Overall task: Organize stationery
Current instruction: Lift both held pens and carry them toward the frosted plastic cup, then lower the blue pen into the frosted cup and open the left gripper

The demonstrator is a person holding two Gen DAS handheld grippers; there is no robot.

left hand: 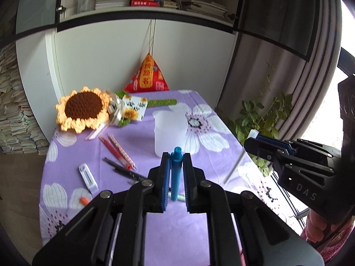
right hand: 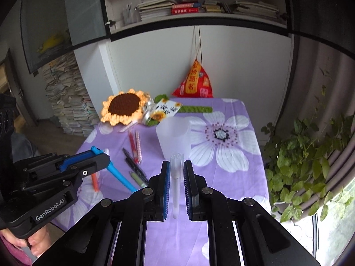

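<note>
A: What's the biggest thing in front of you?
B: Your tabletop [left hand: 168,232], under a purple cloth with white flowers. A crochet sunflower [left hand: 83,108] lies at its far left, and a frosted cup [right hand: 174,138] stands upright near the middle.

A: And your two tools?
B: Your left hand-held gripper [left hand: 176,161] is clenched on a blue pen [left hand: 176,173], held up off the cloth, with the cup just beyond its tips. Your right hand-held gripper [right hand: 176,168] is clamped on a clear pen [right hand: 176,177], also lifted, with the cup just beyond it.

A: What's loose on the cloth?
B: Left of the cup, two red pens [left hand: 117,151] lie side by side, black pens [left hand: 124,169] nearer you, a white correction tape [left hand: 88,178] further left, and an orange marker [right hand: 95,181] close to the near edge.
</note>
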